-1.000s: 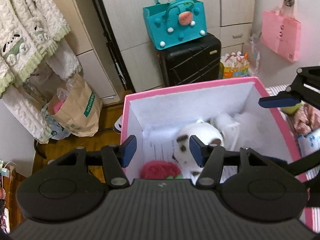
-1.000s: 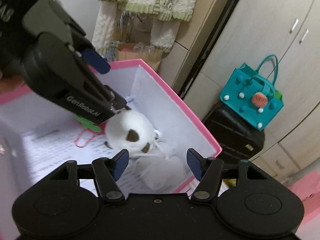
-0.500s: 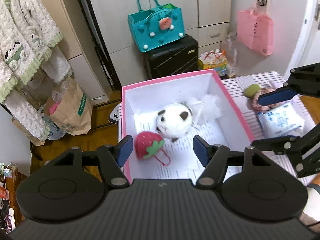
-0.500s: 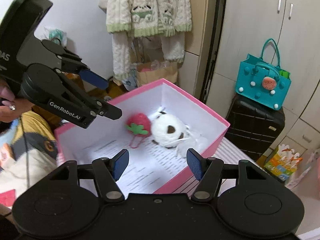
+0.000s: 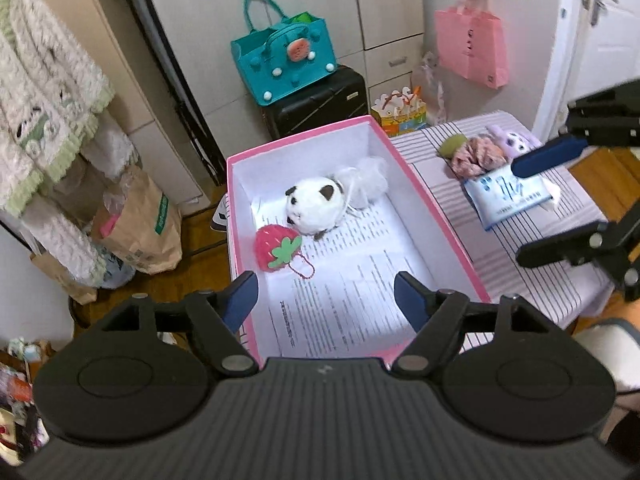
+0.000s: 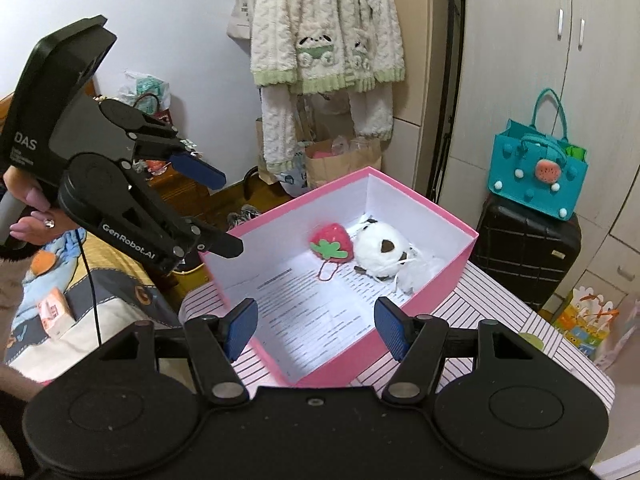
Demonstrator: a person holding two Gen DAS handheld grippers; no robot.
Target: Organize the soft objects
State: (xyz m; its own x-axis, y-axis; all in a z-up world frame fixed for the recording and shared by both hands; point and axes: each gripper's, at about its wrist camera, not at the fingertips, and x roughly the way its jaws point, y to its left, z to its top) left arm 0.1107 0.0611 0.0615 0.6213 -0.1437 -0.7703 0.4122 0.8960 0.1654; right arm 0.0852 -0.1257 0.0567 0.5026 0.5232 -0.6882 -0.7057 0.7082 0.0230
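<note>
A pink box [image 5: 440, 216] lined with printed paper holds a white panda plush [image 5: 316, 204], a red strawberry plush [image 5: 278, 248] and a white fluffy piece [image 5: 368, 178]. My left gripper [image 5: 326, 294] hovers above the box's near end, its jaws opening with nothing between them. To the right, my right gripper [image 5: 536, 204] hangs over the striped table. In the right wrist view the right gripper [image 6: 316, 324] stands open and empty above the box [image 6: 436, 292]. There the panda [image 6: 380, 248] and strawberry [image 6: 332, 240] lie at the far end, and the left gripper [image 6: 216, 208] is at the left.
On the striped table [image 5: 540, 292] right of the box lie a green and pink soft heap [image 5: 476, 152], a purple plush [image 5: 514, 142] and a tissue pack [image 5: 508, 196]. A black suitcase [image 5: 320, 100] with a teal bag [image 5: 284, 56], a paper bag [image 5: 140, 224] and hanging clothes [image 6: 324, 40] stand around.
Both grippers have pulled back and up from inside the box, so the whole box now shows. The left jaws have widened. The panda plush stays lying in the box.
</note>
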